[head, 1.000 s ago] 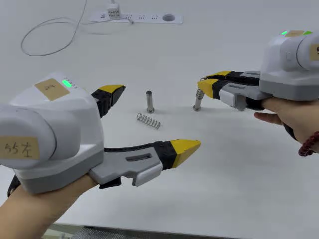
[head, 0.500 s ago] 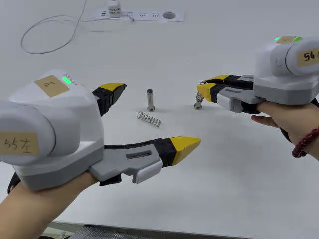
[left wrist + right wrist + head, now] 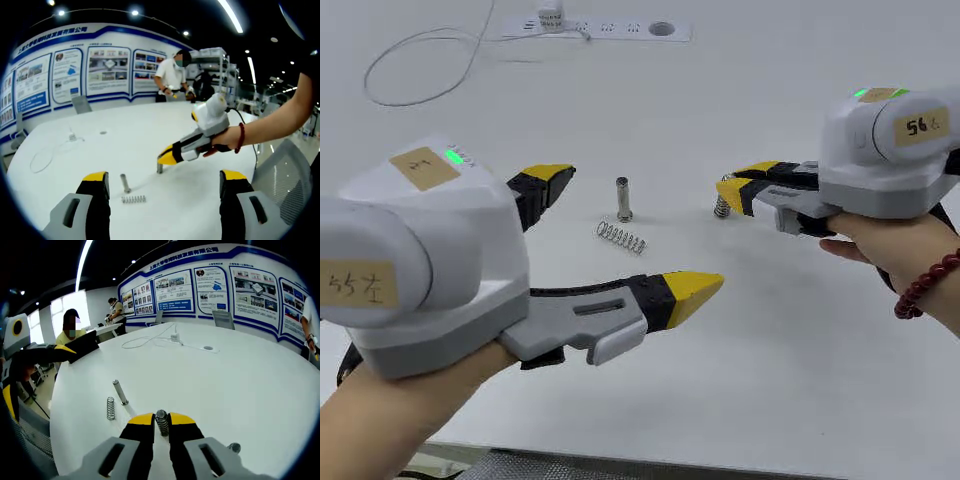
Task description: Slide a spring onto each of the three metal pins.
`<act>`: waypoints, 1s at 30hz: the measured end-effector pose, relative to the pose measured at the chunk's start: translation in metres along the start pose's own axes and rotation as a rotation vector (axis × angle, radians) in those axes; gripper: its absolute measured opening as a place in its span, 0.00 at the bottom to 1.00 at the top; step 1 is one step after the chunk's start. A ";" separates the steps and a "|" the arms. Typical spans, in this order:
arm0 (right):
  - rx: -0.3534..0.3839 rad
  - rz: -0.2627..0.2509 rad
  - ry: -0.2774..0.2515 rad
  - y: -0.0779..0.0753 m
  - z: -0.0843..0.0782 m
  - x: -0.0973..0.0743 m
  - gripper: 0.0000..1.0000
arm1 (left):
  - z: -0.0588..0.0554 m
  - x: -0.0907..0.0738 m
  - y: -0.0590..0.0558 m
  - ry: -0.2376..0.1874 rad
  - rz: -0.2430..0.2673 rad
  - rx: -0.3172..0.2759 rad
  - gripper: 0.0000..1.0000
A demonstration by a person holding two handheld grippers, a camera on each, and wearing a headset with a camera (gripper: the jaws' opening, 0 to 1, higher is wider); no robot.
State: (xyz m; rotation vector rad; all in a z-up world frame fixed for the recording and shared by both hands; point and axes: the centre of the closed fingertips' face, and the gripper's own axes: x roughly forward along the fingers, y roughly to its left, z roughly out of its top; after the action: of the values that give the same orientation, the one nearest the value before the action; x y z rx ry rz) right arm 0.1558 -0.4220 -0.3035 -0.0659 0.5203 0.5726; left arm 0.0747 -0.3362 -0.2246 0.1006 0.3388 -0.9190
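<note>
Head view: right claw [image 3: 732, 184] level, clamping spring [image 3: 721, 207]; left claw [image 3: 630, 230] splayed

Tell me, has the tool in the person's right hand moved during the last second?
Yes. Judged against the bare upright pin, the right tool has sunk lower, pushing the spring it grips downward.
</note>
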 end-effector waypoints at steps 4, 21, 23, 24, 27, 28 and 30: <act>-0.006 -0.001 -0.002 -0.001 0.000 0.001 0.11 | 0.000 0.000 0.000 -0.002 0.000 -0.002 0.93; -0.022 0.006 -0.023 0.003 0.009 -0.003 0.22 | 0.003 0.000 -0.001 -0.009 -0.002 -0.007 0.93; -0.024 0.012 -0.033 0.005 0.013 -0.005 0.23 | 0.003 0.000 0.000 -0.011 0.000 -0.007 0.94; -0.027 0.015 -0.037 0.005 0.015 -0.007 0.23 | 0.004 0.000 0.001 -0.014 0.003 -0.007 0.94; -0.042 0.016 -0.040 0.006 0.019 -0.010 0.25 | 0.005 -0.001 0.001 -0.019 0.005 -0.014 0.96; -0.045 0.017 -0.039 0.007 0.020 -0.011 0.25 | 0.005 -0.001 0.002 -0.019 0.005 -0.016 0.96; -0.052 0.025 -0.039 0.008 0.024 -0.013 0.27 | 0.005 -0.001 0.002 -0.019 0.010 -0.021 0.97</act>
State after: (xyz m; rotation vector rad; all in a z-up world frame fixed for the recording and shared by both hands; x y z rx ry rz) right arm 0.1528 -0.4170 -0.2757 -0.0974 0.4690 0.6106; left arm 0.0769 -0.3348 -0.2196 0.0741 0.3305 -0.9061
